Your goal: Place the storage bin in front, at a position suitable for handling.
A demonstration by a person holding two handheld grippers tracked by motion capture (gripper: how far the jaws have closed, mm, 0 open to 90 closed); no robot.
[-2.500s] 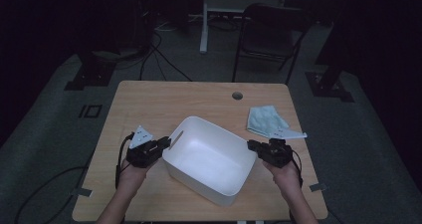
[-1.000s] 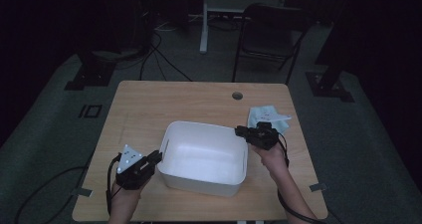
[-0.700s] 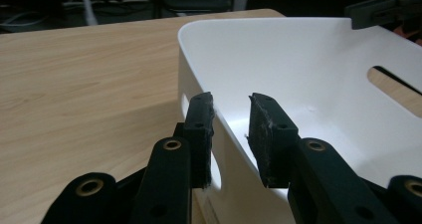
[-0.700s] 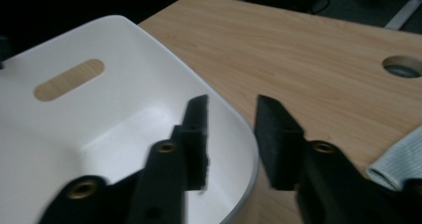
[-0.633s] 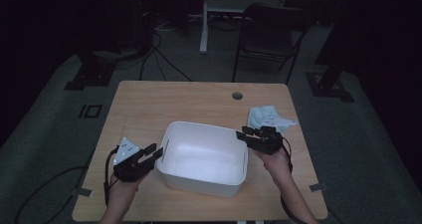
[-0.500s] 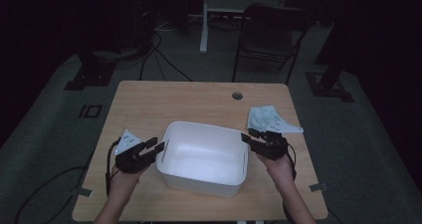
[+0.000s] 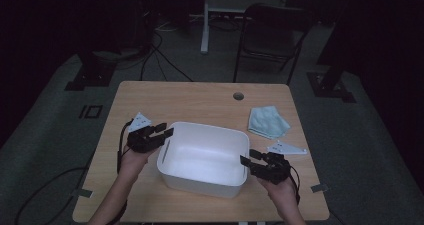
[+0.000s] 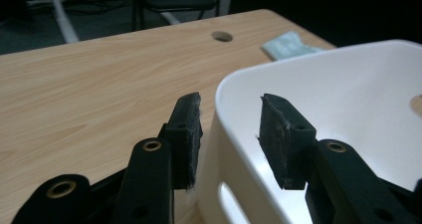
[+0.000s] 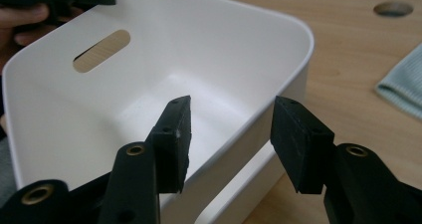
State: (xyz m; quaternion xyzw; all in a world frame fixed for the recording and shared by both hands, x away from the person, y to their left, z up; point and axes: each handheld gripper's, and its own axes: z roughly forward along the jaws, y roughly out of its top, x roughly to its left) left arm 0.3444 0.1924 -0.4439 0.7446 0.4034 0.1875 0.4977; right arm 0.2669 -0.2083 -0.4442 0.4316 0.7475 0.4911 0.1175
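I have each released tool, left tool [image 7: 159, 131] and right tool [image 7: 251, 157], straddling the white bin's [image 7: 202, 155] rim; clamping and lifting remain.

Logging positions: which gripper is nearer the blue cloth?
Right. The right gripper sits at the bin's near-right rim, below the cloth; the left gripper is across the bin.

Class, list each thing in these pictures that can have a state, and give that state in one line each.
White bin: upright, empty, resting on the table.
Left claw: open, jaws astride the bin's rim.
Right claw: open, jaws astride the opposite rim.
Light blue cloth: crumpled, lying on the table beside the bin.
Folding chair: unfolded, standing behind the table.
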